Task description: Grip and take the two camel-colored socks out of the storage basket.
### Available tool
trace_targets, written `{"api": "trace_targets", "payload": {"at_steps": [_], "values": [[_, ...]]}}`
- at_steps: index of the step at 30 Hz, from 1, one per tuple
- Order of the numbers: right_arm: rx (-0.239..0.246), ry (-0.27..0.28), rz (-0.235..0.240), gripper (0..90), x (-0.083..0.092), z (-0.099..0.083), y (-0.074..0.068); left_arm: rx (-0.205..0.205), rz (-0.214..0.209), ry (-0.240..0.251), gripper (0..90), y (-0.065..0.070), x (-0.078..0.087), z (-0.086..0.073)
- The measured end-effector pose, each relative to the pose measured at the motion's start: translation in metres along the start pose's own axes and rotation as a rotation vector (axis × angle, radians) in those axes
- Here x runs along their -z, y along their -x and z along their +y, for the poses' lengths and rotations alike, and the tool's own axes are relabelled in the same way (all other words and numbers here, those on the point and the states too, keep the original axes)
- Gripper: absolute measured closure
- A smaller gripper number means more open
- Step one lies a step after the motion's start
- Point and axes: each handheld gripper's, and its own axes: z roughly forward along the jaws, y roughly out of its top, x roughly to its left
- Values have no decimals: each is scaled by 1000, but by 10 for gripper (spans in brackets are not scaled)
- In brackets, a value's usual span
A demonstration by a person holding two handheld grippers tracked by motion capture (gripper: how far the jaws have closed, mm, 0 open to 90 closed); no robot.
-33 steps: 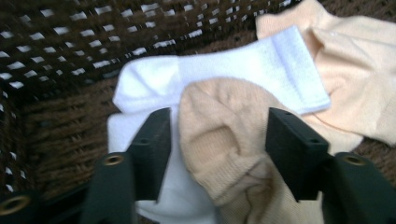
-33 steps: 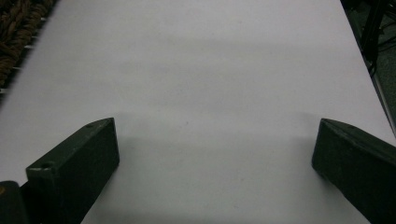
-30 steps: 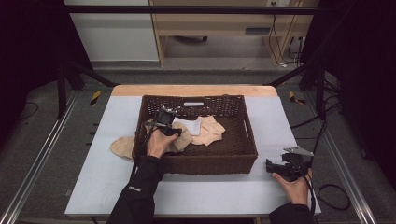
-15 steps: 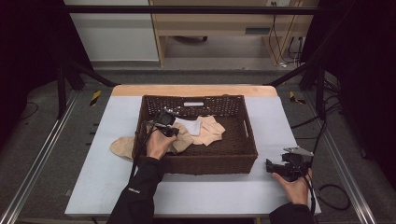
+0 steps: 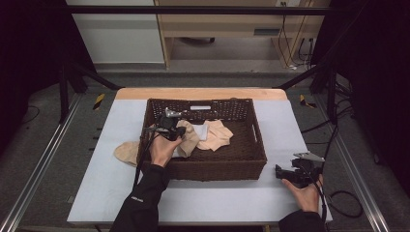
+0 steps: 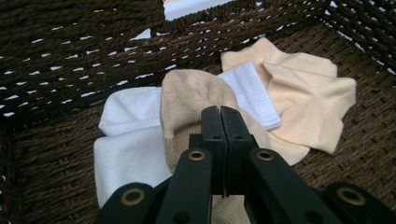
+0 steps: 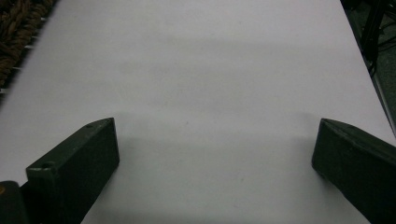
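A dark wicker basket (image 5: 212, 170) stands mid-table. A tan sock (image 5: 126, 152) hangs over its left wall, its inner end (image 6: 191, 93) lying on a white sock (image 6: 130, 144). A peach sock (image 6: 299, 93) lies beside them on the basket floor. My left gripper (image 6: 219, 112) is inside the basket (image 5: 180, 131). Its jaws have just been closing and now meet, pinching a fold of the tan sock. My right gripper (image 5: 281, 173) rests on the table right of the basket, with its jaws (image 7: 215, 140) wide apart over bare white tabletop.
The white table (image 5: 232, 203) has free room in front of and beside the basket. A wooden strip (image 5: 198, 93) runs along its far edge. Dark frame posts stand at both sides, and cables lie on the floor at the right.
My left hand has shifted slightly over the tan sock in the basket. The right hand has kept still.
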Motion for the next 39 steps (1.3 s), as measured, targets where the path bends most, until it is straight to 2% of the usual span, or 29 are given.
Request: {"api": "trace_targets", "payload": {"at_steps": [2, 4, 5, 7, 8, 9, 12, 15, 18, 20, 23, 27, 28, 29, 32, 33, 34, 35, 36, 37, 39], "values": [[0, 0, 0, 10, 0, 0, 0, -19, 18, -53, 866, -1, -5, -1], [0, 0, 0, 10, 0, 0, 0, -32, 35, -56, 760, -2, -7, -1], [0, 0, 0, 10, 0, 0, 0, -29, 46, -51, 760, -2, -8, -2], [0, 0, 0, 10, 0, 0, 0, -48, 70, -41, 613, -3, -10, -3], [0, 0, 0, 10, 0, 0, 0, -51, 72, -44, 525, -4, -12, -3], [1, 0, 0, 10, 0, 0, 0, -40, 68, -51, 478, -4, -14, -4], [0, 0, 0, 10, 0, 0, 0, -28, 35, -91, 404, -4, -19, -5], [0, 0, 0, 10, 0, 0, 0, -42, 29, -131, 428, -1, -23, -5], [0, 0, 0, 10, 0, 0, 0, -70, 34, -185, 556, 2, -24, -5], [1, 0, 0, 10, 0, 0, 0, -73, 39, -211, 684, 4, -22, -4], [1, 0, 0, 10, 0, 0, 0, -80, 36, -216, 778, 5, -18, -3], [0, 0, 0, 10, 0, 0, 0, -68, 24, -130, 800, 5, -9, -1], [0, 0, 0, 10, 0, 0, 0, -54, 16, -85, 800, 5, -6, 0], [0, 0, 0, 10, 0, 0, 0, -59, 14, -31, 801, 4, 0, 1], [0, 0, 0, 10, 0, 0, 0, -62, 17, 68, 802, 6, 8, 4], [-1, 0, 0, 10, 0, 0, 0, -67, 16, 95, 802, 6, 11, 5], [0, 0, 0, 10, 0, 0, 0, -67, 16, 95, 802, 6, 11, 5], [0, 0, 0, 10, 0, 0, 0, -68, 15, 118, 802, 6, 14, 6], [0, 0, 0, 10, 0, 0, 0, -60, 3, 163, 802, 6, 20, 7], [0, 0, 0, 10, 0, 0, 0, -60, 3, 163, 802, 6, 20, 7], [-1, 0, 0, 10, 0, 0, 0, -47, -4, 216, 802, 6, 29, 8]]}}
